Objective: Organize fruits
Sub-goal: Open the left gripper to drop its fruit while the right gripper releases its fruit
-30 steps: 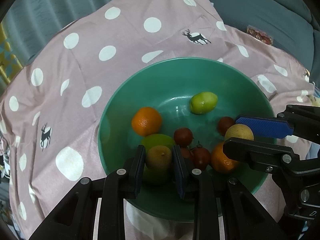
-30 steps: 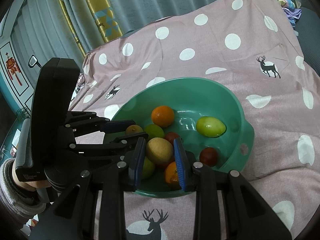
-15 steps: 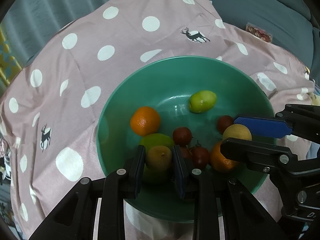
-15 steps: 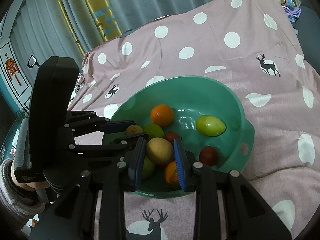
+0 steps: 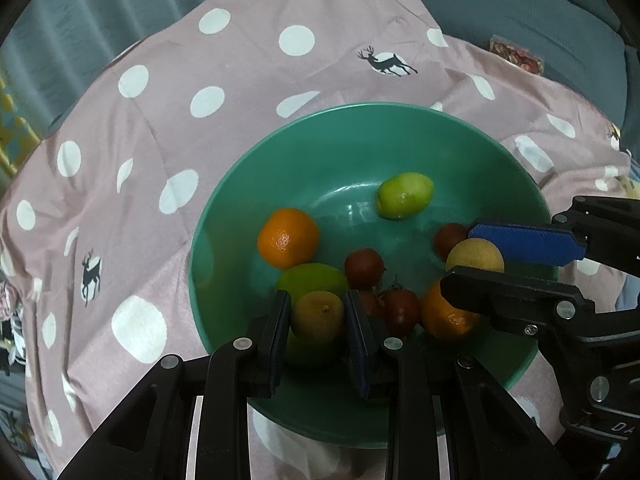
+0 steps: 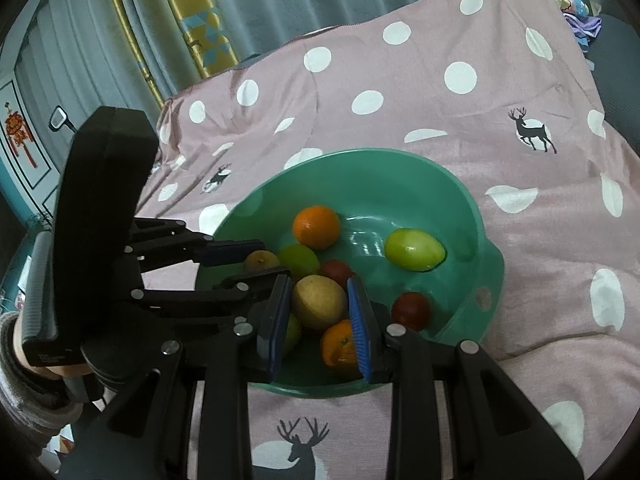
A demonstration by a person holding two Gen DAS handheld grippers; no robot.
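Jaws over green bowl (image 5: 240, 208) on pink polka-dot cloth (image 5: 160, 128), curtains (image 6: 260, 0) behind.

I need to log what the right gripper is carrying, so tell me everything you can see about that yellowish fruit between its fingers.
The yellowish fruit is round to slightly oval, with dull, matte tan-yellow skin that is faintly speckled, with no stem showing. It sits between the blue pads of the right gripper, which press its two sides. It is over the near part of the green bowl, above an orange; whether it touches that fruit cannot be told. The left wrist view shows it clamped the same way.
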